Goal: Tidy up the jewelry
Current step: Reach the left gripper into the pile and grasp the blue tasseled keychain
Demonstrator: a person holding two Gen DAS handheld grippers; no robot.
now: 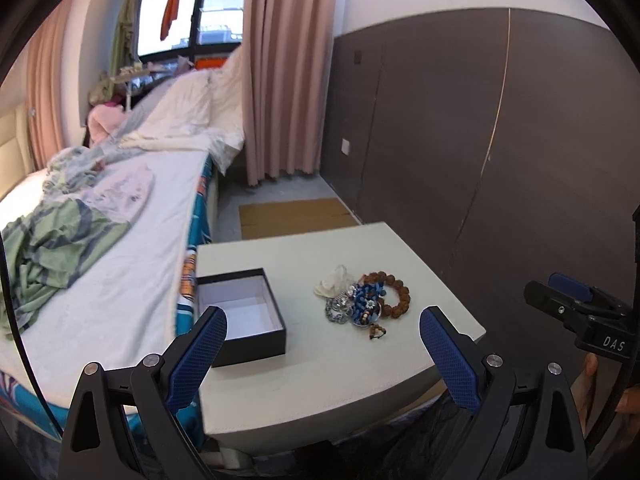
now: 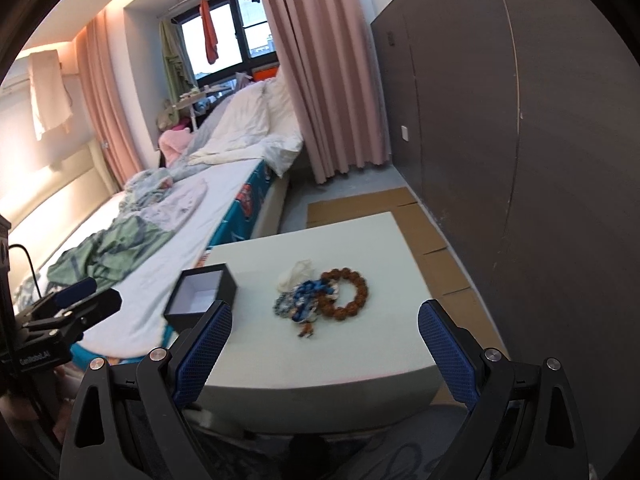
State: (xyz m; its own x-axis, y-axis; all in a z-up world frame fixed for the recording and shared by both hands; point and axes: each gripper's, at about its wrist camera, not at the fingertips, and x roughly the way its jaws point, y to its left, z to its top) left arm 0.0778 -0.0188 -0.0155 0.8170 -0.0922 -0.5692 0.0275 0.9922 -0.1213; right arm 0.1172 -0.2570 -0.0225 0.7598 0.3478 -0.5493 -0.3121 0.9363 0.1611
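While the box (image 1: 242, 312) sits empty on the surface (image 1: 340, 380), nothing of the task looks done yet. White lining shows bare inside; no lid seen.

Jewelry: all in one pile (image 1: 360, 304) right of the box, well apart from it, near mid-surface. Pieces that can be told apart:
- brown bead bracelet (image 1: 394, 294), lying flat, a closed ring at the pile's right side; no long axis to speak of.
- blue beaded piece (image 1: 368, 298) at the middle, tangled with a silver-grey chain (image 1: 338, 310) on the left.
- pale, translucent item (image 1: 334, 282) at the far-left edge; cannot tell what it is.
- small brown tassel or charm (image 1: 376, 333) trailing toward the near edge.

Pile as a whole runs roughly left to right, parallel to the near edge. Box is squarish, a corner pointing toward the near-left; open side up.

Left gripper (image 1: 322, 344): jaws wide apart, holding nothing, hovering short of the near edge, between box and pile in line of sight.
Right gripper (image 2: 324, 336): jaws likewise spread wide, empty, aimed at the pile from the near side.

Left to do, by my reckoning: every piece, lifted singly and set in the box. Tangle in the middle may drag neighbours along.
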